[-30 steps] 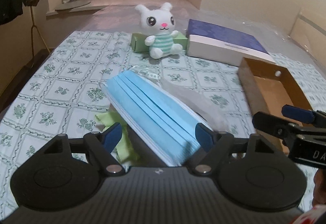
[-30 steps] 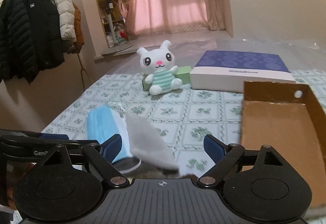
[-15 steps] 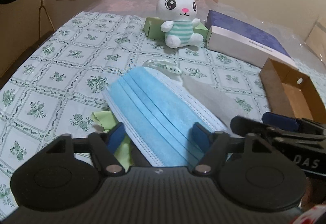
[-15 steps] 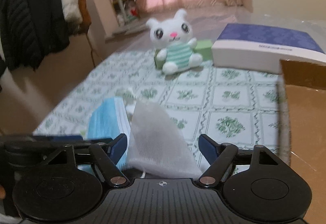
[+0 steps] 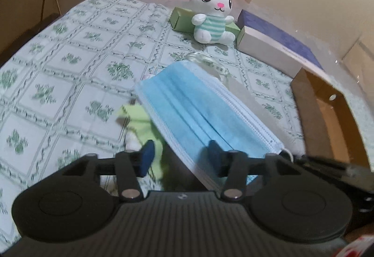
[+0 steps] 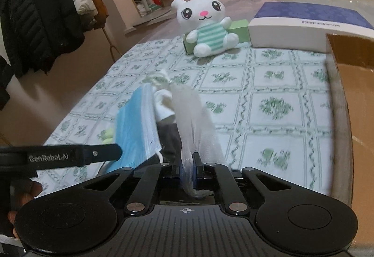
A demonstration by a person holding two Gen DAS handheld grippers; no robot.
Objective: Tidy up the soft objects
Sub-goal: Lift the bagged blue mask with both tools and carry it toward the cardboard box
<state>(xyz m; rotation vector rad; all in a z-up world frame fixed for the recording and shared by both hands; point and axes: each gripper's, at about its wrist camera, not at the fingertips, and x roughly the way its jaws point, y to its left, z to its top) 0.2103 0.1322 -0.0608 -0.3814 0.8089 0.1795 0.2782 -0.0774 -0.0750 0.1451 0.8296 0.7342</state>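
A blue face mask (image 5: pixel 203 111) lies on a small pile on the flowered tablecloth, over a light green cloth (image 5: pixel 140 121) and something dark. My left gripper (image 5: pixel 181 158) is low over the pile's near end. Its jaws are closing, with the mask's near edge and the green cloth between them, and the pads do not visibly press. My right gripper (image 6: pixel 188 168) is shut on the near corner of a white mesh cloth (image 6: pixel 196 121), which stands up beside the mask (image 6: pixel 138 126). A small white fabric piece (image 6: pixel 163 102) sits behind them.
A brown cardboard box (image 5: pixel 327 116) stands open at the right, close to the pile. Further back are a plush rabbit (image 5: pixel 211 16), a green carton (image 5: pixel 182 19) and a blue-topped white box (image 5: pixel 275 46). Coats (image 6: pixel 39 23) hang past the table's left edge.
My right gripper's jaws went from wide apart to shut on the white mesh cloth. The left gripper's jaws narrowed around the mask's end, and both grippers sank toward the pile.
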